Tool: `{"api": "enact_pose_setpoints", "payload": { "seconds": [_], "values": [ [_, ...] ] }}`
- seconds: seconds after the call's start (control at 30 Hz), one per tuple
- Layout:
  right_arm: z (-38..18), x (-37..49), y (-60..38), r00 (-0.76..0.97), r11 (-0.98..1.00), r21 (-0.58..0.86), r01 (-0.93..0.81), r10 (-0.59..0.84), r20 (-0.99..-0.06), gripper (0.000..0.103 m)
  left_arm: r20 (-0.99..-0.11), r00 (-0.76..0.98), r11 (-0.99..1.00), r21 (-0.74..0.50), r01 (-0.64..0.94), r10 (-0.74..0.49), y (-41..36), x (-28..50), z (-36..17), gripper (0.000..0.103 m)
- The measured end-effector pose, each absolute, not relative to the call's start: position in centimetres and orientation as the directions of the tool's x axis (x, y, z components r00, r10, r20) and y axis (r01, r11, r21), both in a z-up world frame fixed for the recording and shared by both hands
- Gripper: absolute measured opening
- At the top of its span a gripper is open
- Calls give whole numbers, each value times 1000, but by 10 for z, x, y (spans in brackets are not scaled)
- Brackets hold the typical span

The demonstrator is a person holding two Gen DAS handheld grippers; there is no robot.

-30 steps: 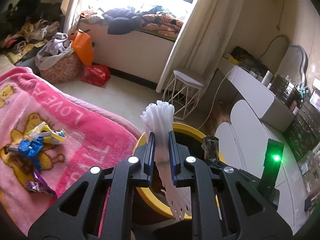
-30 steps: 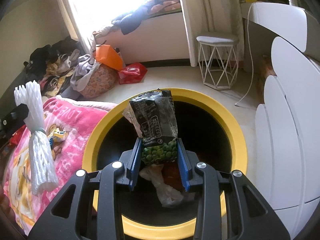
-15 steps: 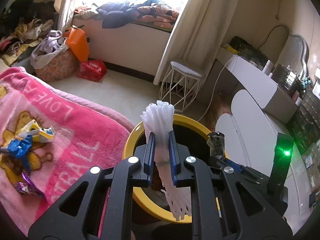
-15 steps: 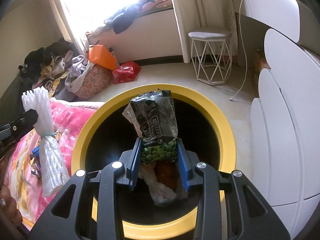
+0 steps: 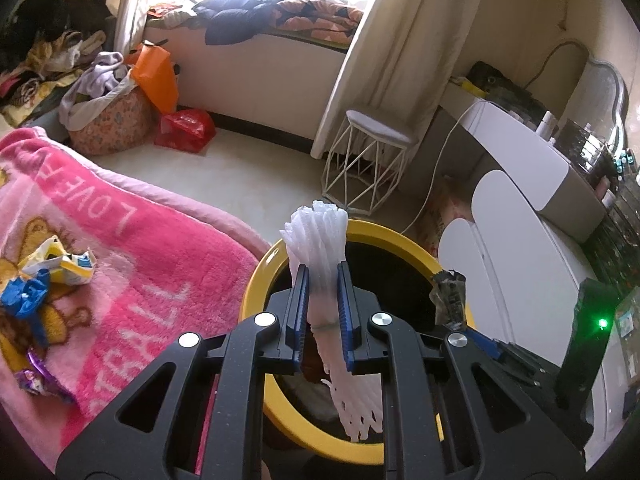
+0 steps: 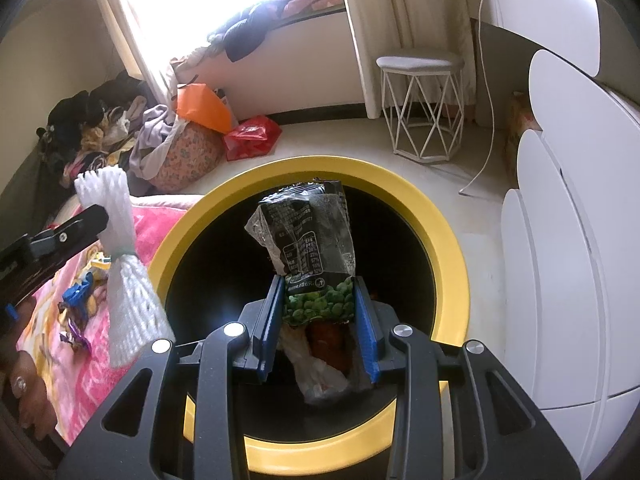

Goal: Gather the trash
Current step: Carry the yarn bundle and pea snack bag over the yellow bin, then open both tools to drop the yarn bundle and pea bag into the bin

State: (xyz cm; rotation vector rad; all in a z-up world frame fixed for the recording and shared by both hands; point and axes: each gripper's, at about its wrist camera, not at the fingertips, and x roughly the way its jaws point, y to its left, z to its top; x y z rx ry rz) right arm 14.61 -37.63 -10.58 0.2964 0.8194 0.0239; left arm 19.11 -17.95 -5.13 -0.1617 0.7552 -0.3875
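Claws were held over the yellow-rimmed bin (image 6: 404, 184): right claw (image 6: 318, 322) gripping pea packet (image 6: 308, 236) at 12 o'clock, left claw (image 5: 322, 304) clamping foam net (image 5: 320, 236) upright.

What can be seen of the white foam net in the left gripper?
The foam net is a white mesh sleeve of soft-looking foam, bunched and tied at its waist by a thin green band. The left gripper is shut on it just above the band. It stands roughly upright, with its top fanned out and its lower end hanging frayed, at the near edge of the yellow-rimmed bin. Nothing else visibly touches it.
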Motion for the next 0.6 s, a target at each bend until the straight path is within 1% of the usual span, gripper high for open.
{"api": "enact_pose_setpoints", "payload": {
  "seconds": [0.23, 0.3, 0.37, 0.4, 0.43, 0.47, 0.5, 0.57, 0.6],
  "values": [
    [-107, 147, -376, 678, 959, 270, 89, 140, -722, 35, -639, 648, 910, -299, 287, -414, -183, 197, -52, 10],
    [-107, 146, -377, 680, 958, 270, 98, 134, -721, 40, -637, 647, 908, -304, 289, -419, -182, 198, -52, 20],
    [-107, 145, -376, 681, 955, 276, 104, 134, -720, 44, -633, 642, 902, -318, 293, -432, -179, 197, -52, 37],
    [-108, 145, -376, 681, 956, 275, 107, 131, -721, 48, -632, 642, 901, -319, 295, -434, -180, 197, -51, 41],
    [-108, 145, -376, 681, 956, 274, 107, 131, -721, 52, -630, 641, 898, -323, 298, -439, -179, 196, -51, 48],
    [-108, 144, -375, 681, 955, 276, 106, 133, -720, 54, -628, 641, 897, -326, 297, -441, -178, 195, -50, 56],
    [-109, 144, -375, 681, 955, 277, 106, 134, -720, 57, -627, 642, 897, -330, 295, -442, -177, 194, -49, 59],
    [-108, 143, -374, 683, 955, 276, 106, 132, -718, 59, -620, 643, 893, -345, 290, -449, -173, 192, -48, 71],
    [-108, 143, -374, 684, 956, 275, 105, 131, -717, 61, -618, 646, 893, -347, 286, -447, -172, 190, -47, 76]
  ]
}}
